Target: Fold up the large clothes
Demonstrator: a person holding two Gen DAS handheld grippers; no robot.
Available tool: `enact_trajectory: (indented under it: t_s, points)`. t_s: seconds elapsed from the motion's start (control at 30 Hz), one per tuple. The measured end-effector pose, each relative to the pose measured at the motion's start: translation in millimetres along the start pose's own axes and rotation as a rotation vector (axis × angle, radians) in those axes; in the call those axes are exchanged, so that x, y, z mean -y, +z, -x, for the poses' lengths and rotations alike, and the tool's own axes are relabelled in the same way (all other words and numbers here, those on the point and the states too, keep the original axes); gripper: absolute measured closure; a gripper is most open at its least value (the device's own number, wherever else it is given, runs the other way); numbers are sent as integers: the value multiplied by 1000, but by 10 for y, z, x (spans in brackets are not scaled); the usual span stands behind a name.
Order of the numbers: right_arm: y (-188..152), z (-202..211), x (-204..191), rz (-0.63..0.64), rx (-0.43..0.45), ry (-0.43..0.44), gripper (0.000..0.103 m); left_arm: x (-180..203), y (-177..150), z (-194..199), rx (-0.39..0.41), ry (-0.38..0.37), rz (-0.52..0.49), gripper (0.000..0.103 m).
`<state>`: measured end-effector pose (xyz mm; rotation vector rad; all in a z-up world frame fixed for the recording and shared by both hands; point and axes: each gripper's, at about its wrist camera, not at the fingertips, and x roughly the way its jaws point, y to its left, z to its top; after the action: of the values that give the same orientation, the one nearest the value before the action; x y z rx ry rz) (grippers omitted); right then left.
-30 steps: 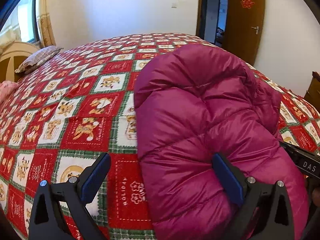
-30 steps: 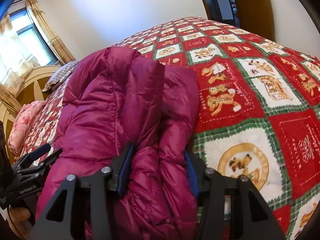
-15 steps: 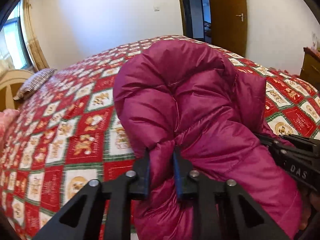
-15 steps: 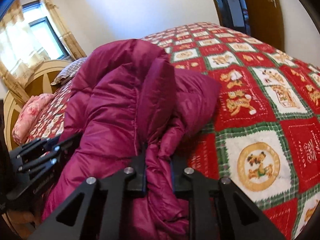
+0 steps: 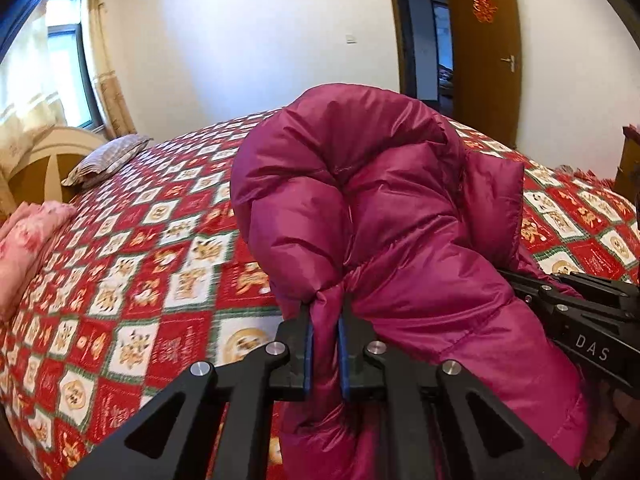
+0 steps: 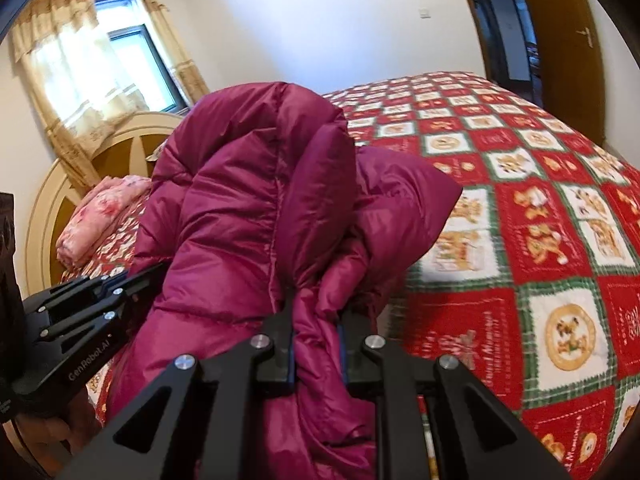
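Note:
A puffy magenta down jacket [image 5: 384, 208] is lifted above the bed, bunched and folded over. My left gripper [image 5: 325, 320] is shut on a pinch of its near left edge. My right gripper [image 6: 316, 320] is shut on a thicker bunch of its near right edge; the jacket [image 6: 256, 208] fills the middle of the right wrist view. Each gripper shows in the other's view: the right one [image 5: 576, 320] at the right, the left one [image 6: 84, 312] at the left. The jacket's far side is hidden.
The bed has a red, white and green patterned quilt [image 5: 132, 272] [image 6: 560, 216]. A pink folded blanket [image 5: 28, 240] and a pillow [image 5: 108, 158] lie by the headboard [image 6: 52, 200]. A brown door [image 5: 484, 52] and dark doorway are at the far right.
Both grippers closed on the jacket's near edge and raised it off the quilt; the jacket now hangs higher and more bunched than before.

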<state>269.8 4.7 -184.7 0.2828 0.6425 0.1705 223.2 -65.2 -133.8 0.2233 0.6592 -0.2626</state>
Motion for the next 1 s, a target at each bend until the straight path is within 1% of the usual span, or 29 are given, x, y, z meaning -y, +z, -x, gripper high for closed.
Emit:
enact_trajectory:
  t_s: [0.27, 0.57, 1.0]
  points:
    - [46, -68, -282, 55, -6, 38, 85, -296, -63, 148, 16, 45, 31, 95]
    - [87, -191, -559, 114, -24, 71, 85, -627, -174, 245, 15, 83, 79, 96]
    - [77, -428, -893, 176, -61, 111, 85, -1039, -353, 283, 5, 135, 137, 96]
